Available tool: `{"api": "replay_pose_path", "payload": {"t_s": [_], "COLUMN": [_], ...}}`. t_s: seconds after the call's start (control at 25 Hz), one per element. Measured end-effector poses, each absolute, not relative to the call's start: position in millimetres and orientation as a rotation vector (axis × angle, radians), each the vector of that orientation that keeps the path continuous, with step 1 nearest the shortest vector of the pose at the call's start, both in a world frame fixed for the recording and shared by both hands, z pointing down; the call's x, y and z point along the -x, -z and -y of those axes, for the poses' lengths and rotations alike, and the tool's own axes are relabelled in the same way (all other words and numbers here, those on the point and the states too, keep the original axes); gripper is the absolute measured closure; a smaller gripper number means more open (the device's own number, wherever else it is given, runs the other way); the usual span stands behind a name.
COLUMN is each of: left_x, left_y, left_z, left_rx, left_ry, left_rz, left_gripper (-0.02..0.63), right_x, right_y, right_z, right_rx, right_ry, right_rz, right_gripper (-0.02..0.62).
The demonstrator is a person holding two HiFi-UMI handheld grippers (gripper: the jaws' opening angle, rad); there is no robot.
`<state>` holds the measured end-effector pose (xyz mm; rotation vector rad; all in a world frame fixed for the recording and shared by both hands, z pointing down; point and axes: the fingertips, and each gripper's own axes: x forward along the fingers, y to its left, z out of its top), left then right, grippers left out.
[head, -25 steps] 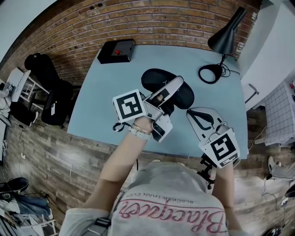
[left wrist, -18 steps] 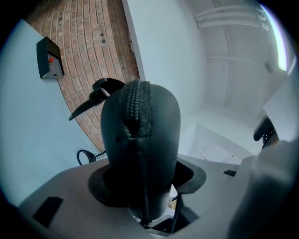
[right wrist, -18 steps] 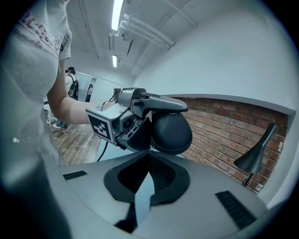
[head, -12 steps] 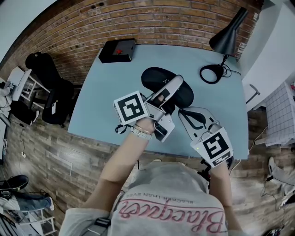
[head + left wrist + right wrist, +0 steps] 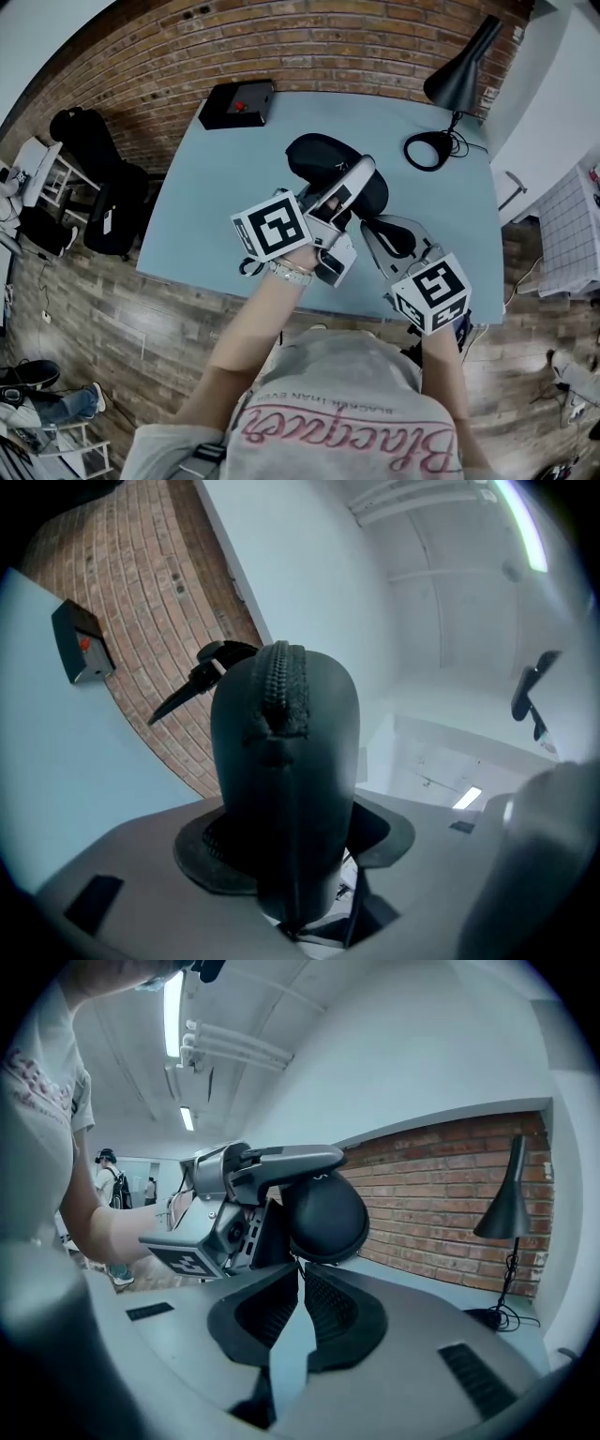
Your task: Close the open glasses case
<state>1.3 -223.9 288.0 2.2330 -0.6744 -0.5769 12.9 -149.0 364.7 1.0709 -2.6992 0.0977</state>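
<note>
a black zip-up glasses case (image 5: 319, 157) is held up off the pale blue counter (image 5: 211, 197), pinched at its near end by the left tool (image 5: 351, 184). the right tool (image 5: 378, 232), its pads pressed together with nothing clearly between them, has swung in from the counter's right edge over the last second. its tips now sit just beside the case's end, probably lining up on the zip.
</note>
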Motion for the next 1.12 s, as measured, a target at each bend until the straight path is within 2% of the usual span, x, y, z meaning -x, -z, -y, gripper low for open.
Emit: {"api": "replay_pose_path", "payload": {"t_s": [0.36, 1.12], "left_x": [1, -20], "left_y": [-285, -267], "left_z": [215, 167], "left_rx": [-2.686, -3.103], "left_ry": [0.313, 0.285], "left_rz": [1.072, 1.174], "left_gripper": [0.347, 0.347], "right_x": [-45, -64], "right_y": [-338, -298], "right_z": [155, 154], "right_rx": [-1.238, -1.492], "right_ry": [-0.110, 0.185], "right_rz": [2.763, 2.735], "right_gripper": [0.577, 0.578]}}
